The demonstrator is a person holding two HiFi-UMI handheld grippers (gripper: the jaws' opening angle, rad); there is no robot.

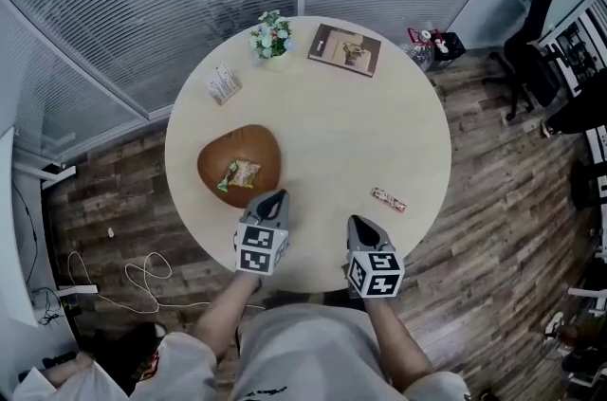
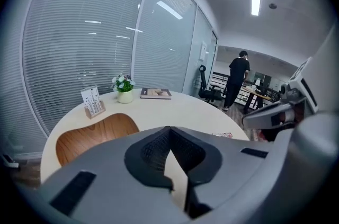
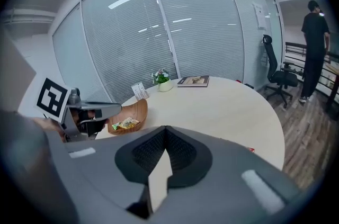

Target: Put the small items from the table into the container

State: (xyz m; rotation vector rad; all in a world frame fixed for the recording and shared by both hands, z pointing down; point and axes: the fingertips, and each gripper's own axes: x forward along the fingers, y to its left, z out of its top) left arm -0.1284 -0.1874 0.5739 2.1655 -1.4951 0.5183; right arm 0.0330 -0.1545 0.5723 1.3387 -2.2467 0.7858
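A brown wooden bowl point(image 1: 218, 164) sits on the round table's left side with a yellow-green snack packet point(image 1: 240, 173) inside it. A red-and-white wrapped bar point(image 1: 388, 199) lies on the table to the right, apart from both grippers. My left gripper point(image 1: 275, 197) hovers just right of the bowl's near edge, jaws shut with nothing between them. My right gripper point(image 1: 359, 224) is near the table's front edge, left of and nearer than the bar, jaws shut and empty. The right gripper view shows the bowl point(image 3: 135, 113) with the packet point(image 3: 126, 123); the left gripper view shows the bowl point(image 2: 90, 135) and bar point(image 2: 223, 135).
At the table's far side stand a small flower pot point(image 1: 273, 39), a book point(image 1: 344, 49) and a card stand point(image 1: 224, 85). Office chairs and desks are to the right; a person point(image 2: 237, 80) stands in the background. Cables lie on the wooden floor at the left.
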